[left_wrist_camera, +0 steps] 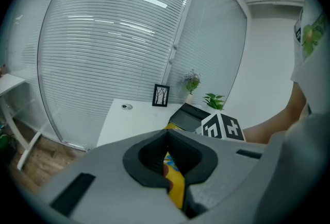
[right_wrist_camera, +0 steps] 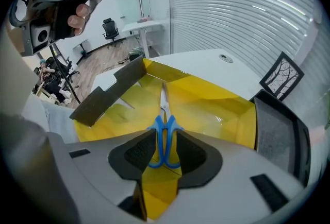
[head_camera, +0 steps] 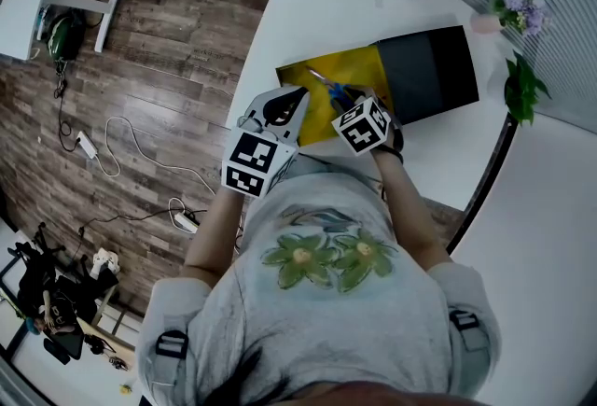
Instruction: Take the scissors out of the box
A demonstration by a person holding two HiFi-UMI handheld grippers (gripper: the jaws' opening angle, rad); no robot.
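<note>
Lifting straight up looks safest: the right gripper [right_wrist_camera: 164,152] is closed on the blue-handled scissors [right_wrist_camera: 164,124], whose blades lie inside the yellow box [right_wrist_camera: 221,104]. The left gripper [left_wrist_camera: 172,175] pinches the box's edge, which should steady it.

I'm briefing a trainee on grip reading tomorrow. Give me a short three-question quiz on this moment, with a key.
1. True or false: the scissors lie outside the yellow box.
2. Multiple choice: what sits between the jaws of the left gripper? A: the yellow box's edge. B: the scissors. C: nothing.
3. Fill in the blank: the right gripper has its jaws closed on the scissors' ___ handles.

Key:
1. False. They lie inside it.
2. A
3. blue
</note>
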